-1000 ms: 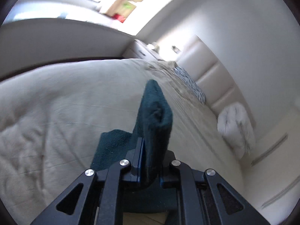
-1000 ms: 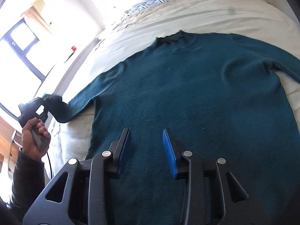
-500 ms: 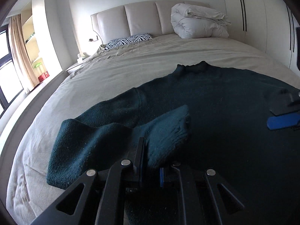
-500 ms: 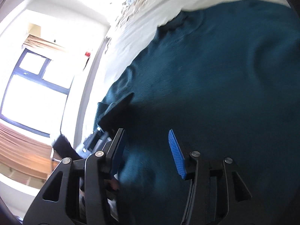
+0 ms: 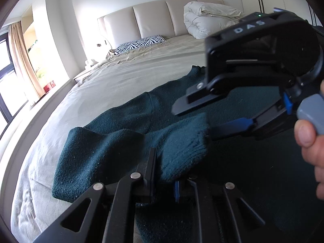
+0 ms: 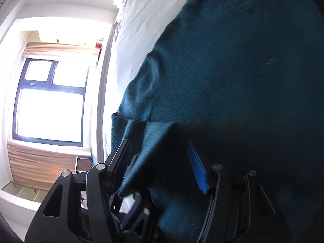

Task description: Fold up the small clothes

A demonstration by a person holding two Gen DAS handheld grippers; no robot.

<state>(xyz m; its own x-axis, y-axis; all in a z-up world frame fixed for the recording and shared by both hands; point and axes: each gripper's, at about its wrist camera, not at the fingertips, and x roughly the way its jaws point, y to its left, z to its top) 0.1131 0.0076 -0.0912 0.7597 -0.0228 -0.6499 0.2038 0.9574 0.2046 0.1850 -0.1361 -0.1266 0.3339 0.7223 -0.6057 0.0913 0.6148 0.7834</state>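
A dark teal sweater [image 5: 166,105] lies flat on the beige bed [image 5: 105,85]; it fills the right wrist view [image 6: 232,64]. My left gripper [image 5: 165,174] is shut on the sweater's sleeve cuff [image 5: 182,145], with the sleeve folded inward over the sweater body. My right gripper [image 5: 194,119] is open, its jaws wide apart just beyond the cuff end. In the right wrist view my right gripper [image 6: 160,162] straddles the sleeve end [image 6: 147,141], and the left gripper shows just below.
A zebra pillow [image 5: 139,43] and a rolled white duvet [image 5: 208,18] lie by the padded headboard [image 5: 154,18]. The bed's left edge runs beside a window [image 6: 50,99] with curtains.
My left gripper carried the sleeve cuff from out at the side over onto the sweater body. My right gripper moved left and down to the cuff, staying open.
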